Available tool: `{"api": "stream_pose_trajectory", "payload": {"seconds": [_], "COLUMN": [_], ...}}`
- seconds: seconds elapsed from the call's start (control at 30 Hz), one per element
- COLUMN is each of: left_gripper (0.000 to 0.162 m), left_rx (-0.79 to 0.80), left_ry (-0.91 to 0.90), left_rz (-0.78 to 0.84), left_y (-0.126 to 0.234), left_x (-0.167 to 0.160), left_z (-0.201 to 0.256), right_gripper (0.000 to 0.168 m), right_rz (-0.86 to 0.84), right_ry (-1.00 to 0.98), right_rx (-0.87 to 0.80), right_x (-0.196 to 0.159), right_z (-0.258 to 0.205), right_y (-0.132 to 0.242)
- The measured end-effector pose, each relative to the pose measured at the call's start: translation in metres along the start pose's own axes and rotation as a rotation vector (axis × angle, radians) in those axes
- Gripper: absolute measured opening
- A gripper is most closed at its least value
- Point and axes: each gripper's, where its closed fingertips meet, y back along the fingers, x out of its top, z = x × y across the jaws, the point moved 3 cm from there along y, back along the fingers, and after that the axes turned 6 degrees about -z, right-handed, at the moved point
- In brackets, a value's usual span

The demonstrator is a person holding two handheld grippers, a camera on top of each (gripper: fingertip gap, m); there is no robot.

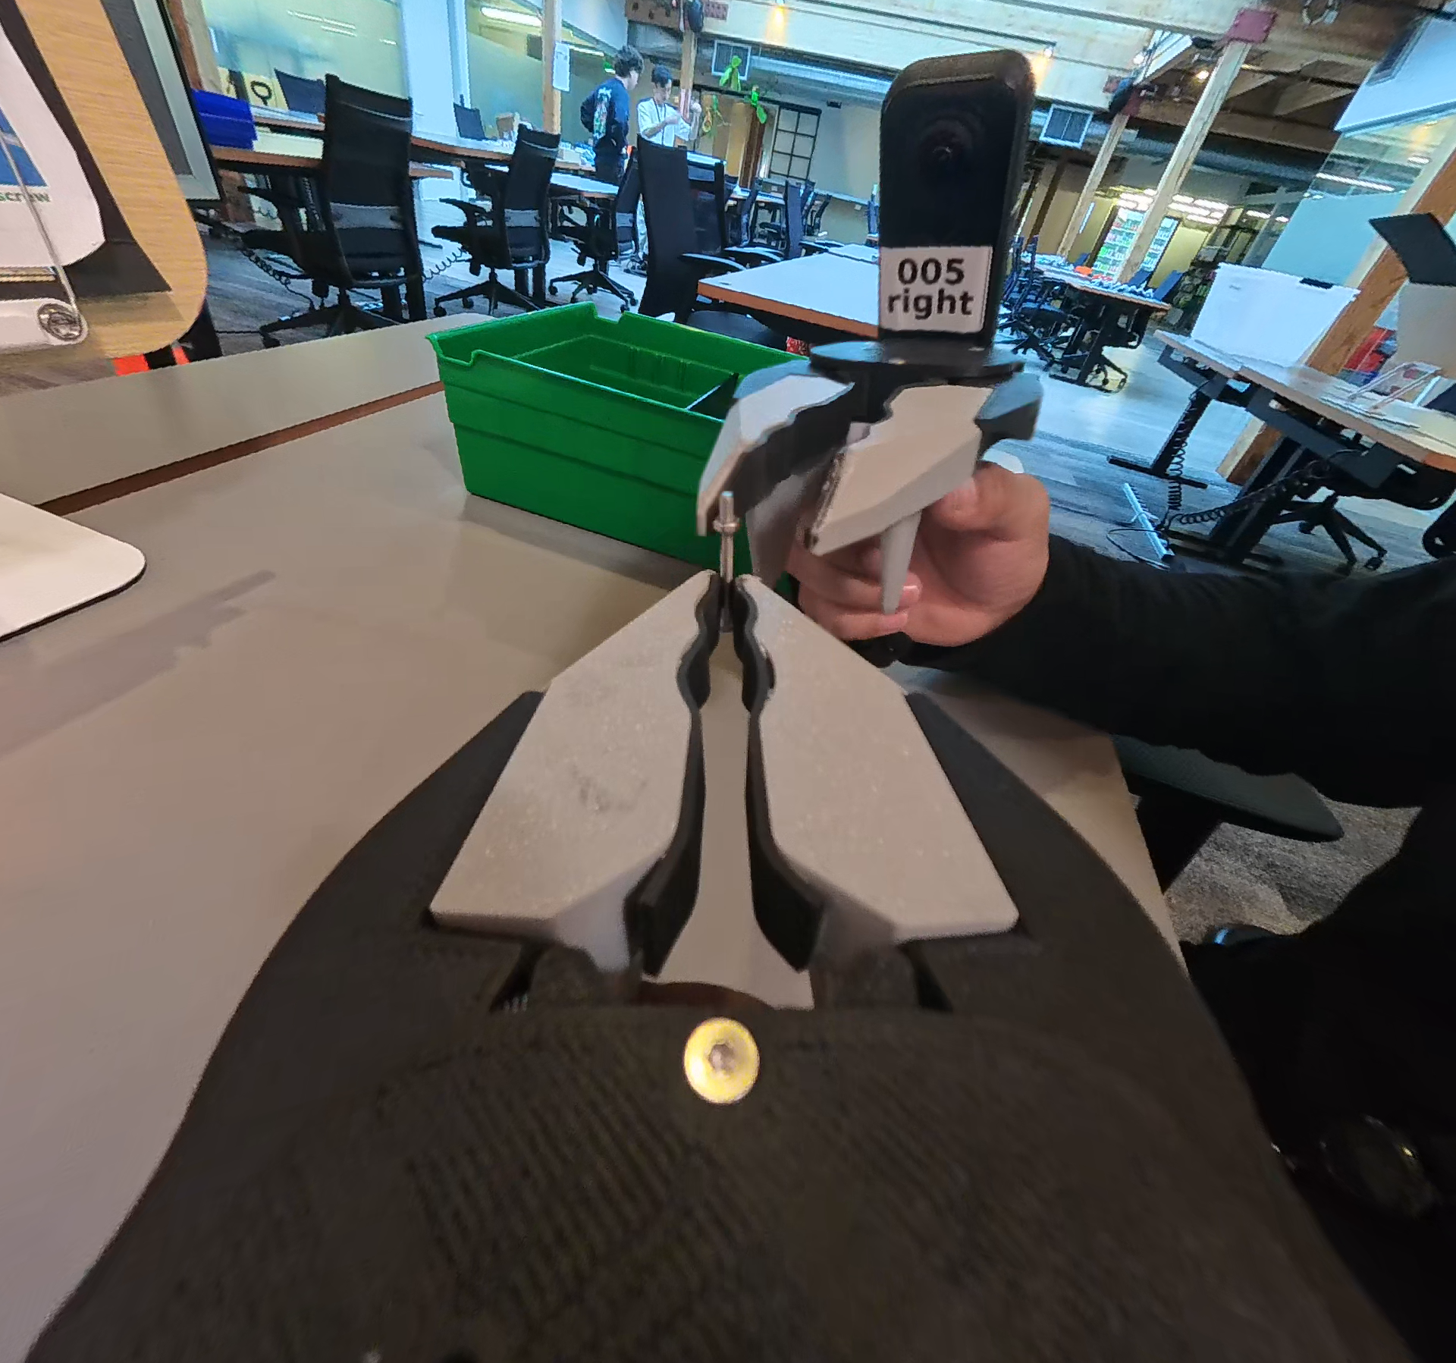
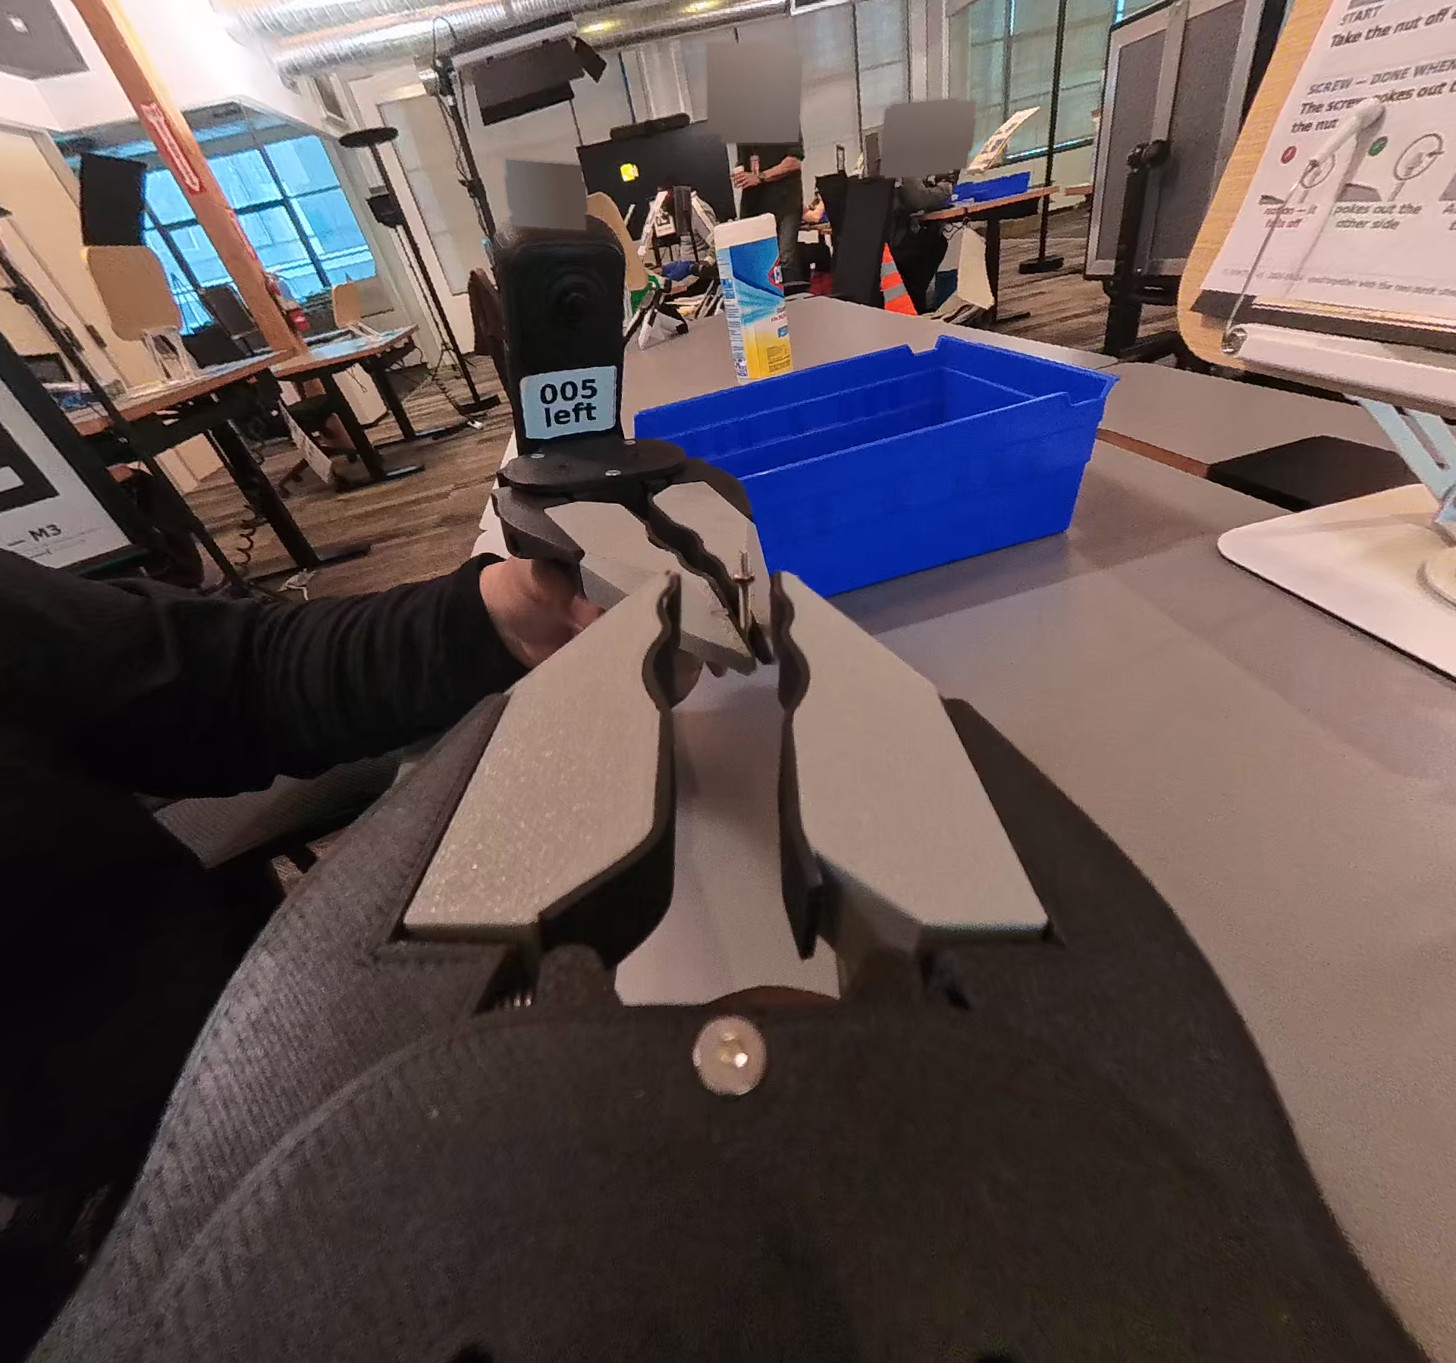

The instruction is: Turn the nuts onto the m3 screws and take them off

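Observation:
My left gripper [image 1: 726,600] is shut on the lower shank of a thin metal screw [image 1: 726,561] and holds it upright above the grey table [image 1: 315,655]. A small nut [image 1: 726,527] sits near the screw's top. My right gripper [image 2: 725,600] is open, with the screw [image 2: 743,592] and nut [image 2: 742,576] between its fingertips, closer to the right finger, and not gripped. In the left wrist view the right gripper [image 1: 760,533] comes in from the right, held by a hand [image 1: 961,561]. The left gripper [image 2: 755,647] also shows in the right wrist view.
A green bin [image 1: 567,442] stands behind the screw in the left wrist view. A blue bin [image 2: 906,490] and a wipes canister [image 2: 752,301] stand beyond it in the right wrist view. An instruction sheet on a white stand [image 2: 1339,576] is at the right. The table edge [image 1: 1134,813] runs nearby. Both grippers' tips are close together, under 4 cm apart.

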Motion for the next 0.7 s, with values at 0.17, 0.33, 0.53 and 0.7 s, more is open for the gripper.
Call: {"api": "stream_pose_trajectory", "payload": {"seconds": [0.17,0.33,0.53,0.7], "left_gripper": [0.0,0.0,0.0,0.0], "left_rx": [-0.012,-0.001,-0.002,-0.001], "left_ry": [-0.017,-0.009,-0.009,-0.027], "left_rz": [-0.017,-0.006,-0.007,-0.023], "left_y": [-0.005,-0.001,-0.002,-0.005], "left_x": [-0.002,0.0,-0.001,-0.003], "left_z": [0.005,0.001,0.002,0.004], "right_gripper": [0.025,0.021,0.019,0.024], "right_rz": [-0.028,-0.016,0.01,-0.014], "right_ry": [-0.002,0.007,-0.016,-0.027], "right_rx": [0.03,0.006,0.037,0.048], "right_x": [-0.005,-0.002,0.0,-0.004], "right_z": [-0.008,-0.003,-0.004,-0.008], "right_y": [-0.016,-0.007,-0.003,-0.015]}}
